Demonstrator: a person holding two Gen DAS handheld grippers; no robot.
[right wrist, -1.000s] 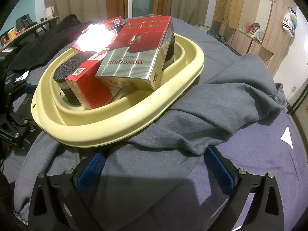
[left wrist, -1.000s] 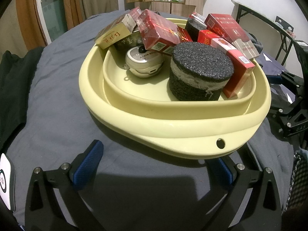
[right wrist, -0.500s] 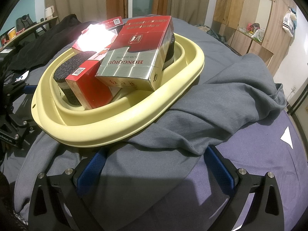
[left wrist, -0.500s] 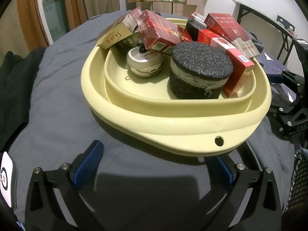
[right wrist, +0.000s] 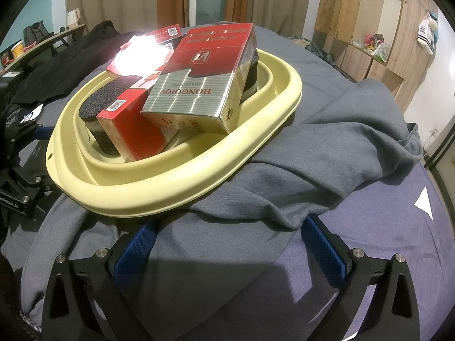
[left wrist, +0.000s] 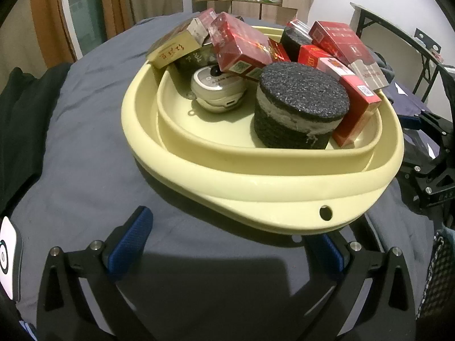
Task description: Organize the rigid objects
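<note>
A pale yellow basin [left wrist: 256,187] sits on grey cloth and holds several red cigarette boxes [left wrist: 241,48], a black round sponge block [left wrist: 301,108] and a small round cream device [left wrist: 217,89]. My left gripper [left wrist: 227,241] is open and empty just short of the basin's near rim. In the right wrist view the basin [right wrist: 176,187] holds a large red and silver box [right wrist: 204,82] leaning on smaller red boxes [right wrist: 130,125]. My right gripper [right wrist: 227,244] is open and empty, over the grey garment [right wrist: 312,170] beside the basin.
The grey garment lies bunched under and to the right of the basin, on a purple sheet [right wrist: 384,255]. Dark clothing [left wrist: 17,130] lies at the left edge. The other gripper's black frame [left wrist: 432,170] shows at the right. Wooden cupboards [right wrist: 355,14] stand behind.
The left view has shifted slightly, so the basin sits a little farther right and lower in it. The right view has not changed. Both grippers stay open.
</note>
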